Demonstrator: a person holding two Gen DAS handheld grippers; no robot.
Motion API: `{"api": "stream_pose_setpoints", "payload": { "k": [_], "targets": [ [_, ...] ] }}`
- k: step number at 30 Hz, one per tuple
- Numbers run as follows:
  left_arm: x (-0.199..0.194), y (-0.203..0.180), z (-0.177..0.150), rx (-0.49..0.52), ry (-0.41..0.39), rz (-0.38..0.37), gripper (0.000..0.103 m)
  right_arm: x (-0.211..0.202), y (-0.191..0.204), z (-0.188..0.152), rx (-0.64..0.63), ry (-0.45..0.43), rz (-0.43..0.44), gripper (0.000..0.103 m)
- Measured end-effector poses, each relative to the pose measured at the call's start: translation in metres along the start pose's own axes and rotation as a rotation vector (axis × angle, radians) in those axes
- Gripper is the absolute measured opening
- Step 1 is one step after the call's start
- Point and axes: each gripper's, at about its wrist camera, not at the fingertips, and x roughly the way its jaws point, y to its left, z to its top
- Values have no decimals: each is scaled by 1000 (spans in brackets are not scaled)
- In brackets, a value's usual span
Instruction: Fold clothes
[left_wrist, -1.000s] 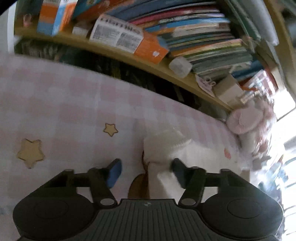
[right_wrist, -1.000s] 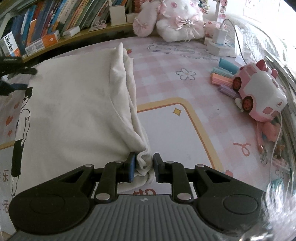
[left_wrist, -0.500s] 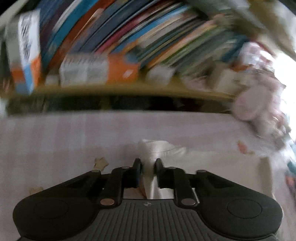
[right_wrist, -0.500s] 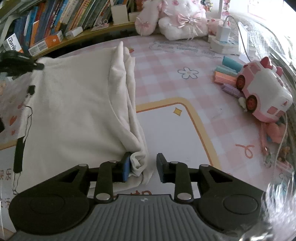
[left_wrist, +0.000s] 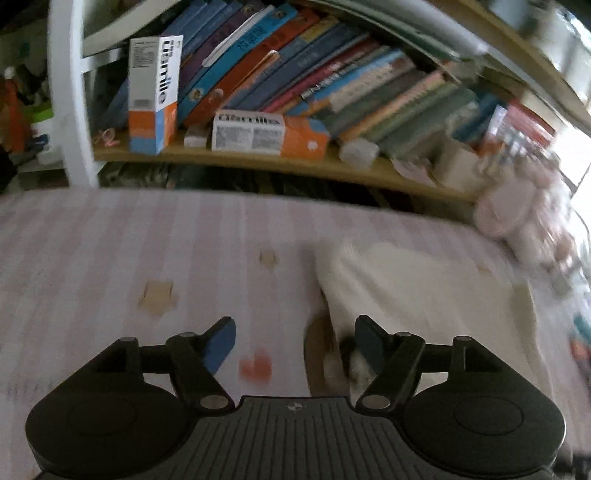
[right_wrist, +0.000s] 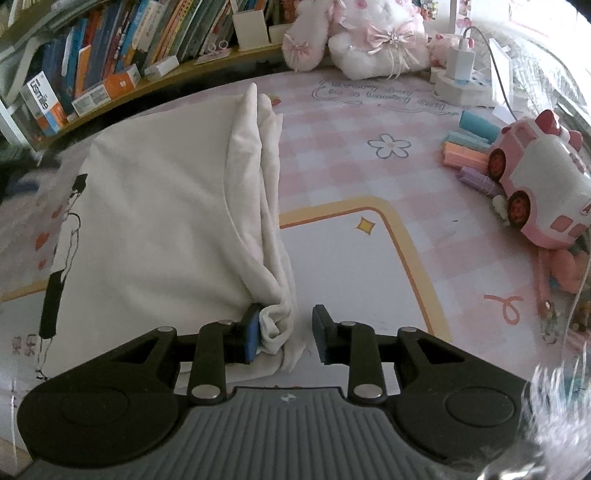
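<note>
The cream-white cotton T-shirt with a black line drawing on its front (right_wrist: 155, 229) lies spread on the pink checked play-mat surface (right_wrist: 369, 122), its right side already doubled inward into a thick rolled ridge that runs from the far edge down to the near corner. That ridge is, I judge, why the right tool (right_wrist: 282, 334) sits where it does: the bunched corner lies between its two blue-padded fingers, touching the left pad while the right pad stands clear of the cloth, so the tool is partly open and grips nothing firmly. The left tool (left_wrist: 295, 343) hangs over the other side of the shirt, tilted down at the mat, its jaws opening wide; only bare mat and a red heart print show between them, while the shirt's edge passes behind the right-hand finger, so it holds nothing. Both tools look to have let go so the fold can settle flat. The wooden shelf of leaning books (left_wrist: 295, 85), the pink and white plush rabbit (right_wrist: 373, 40) and the pink toy car (right_wrist: 539, 184) stand well apart from the cloth, leaving room to fold.
</note>
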Motion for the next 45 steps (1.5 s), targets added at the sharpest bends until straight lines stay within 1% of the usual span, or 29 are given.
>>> {"api": "stream_pose_setpoints", "payload": {
  "k": [4, 8, 11, 14, 16, 19, 23, 27, 31, 34, 37, 39, 41, 45],
  "targets": [
    [-33, -17, -42, 11, 27, 32, 73, 0, -2, -1, -14, -7, 27, 29],
    [-55, -37, -72, 81, 31, 117, 74, 0, -7, 1, -7, -3, 62, 30],
    [-63, -49, -89, 111, 55, 127, 79, 1, -11, 3, 2, 5, 89, 30],
    [-67, -54, -98, 90, 105, 120, 79, -1, -16, 4, 5, 10, 112, 33],
    [-70, -58, -105, 84, 106, 127, 79, -3, -19, 6, 6, 11, 130, 33],
    [-71, -62, -111, 71, 113, 139, 79, -3, -25, 8, 15, 19, 153, 33],
    [-70, -65, -115, 42, 129, 133, 79, 0, -32, 11, 33, 39, 186, 33],
    [-70, -71, -120, 38, 127, 140, 79, 4, -37, 13, 47, 60, 225, 29],
    [-67, -74, -125, 13, 145, 137, 79, 6, -39, 15, 35, 74, 241, 29],
    [-67, -79, -127, 17, 152, 135, 79, 6, -40, 16, 32, 80, 248, 30],
    [-69, -81, -129, 28, 151, 141, 79, 6, -40, 17, 28, 84, 249, 34],
    [-71, -82, -129, 31, 151, 150, 79, 5, -42, 17, 28, 88, 251, 41],
    [-72, -82, -129, 31, 157, 164, 79, 4, -44, 17, 32, 93, 256, 46],
    [-73, -79, -129, -3, 152, 147, 79, 5, -49, 18, 63, 107, 279, 46]
  ]
}}
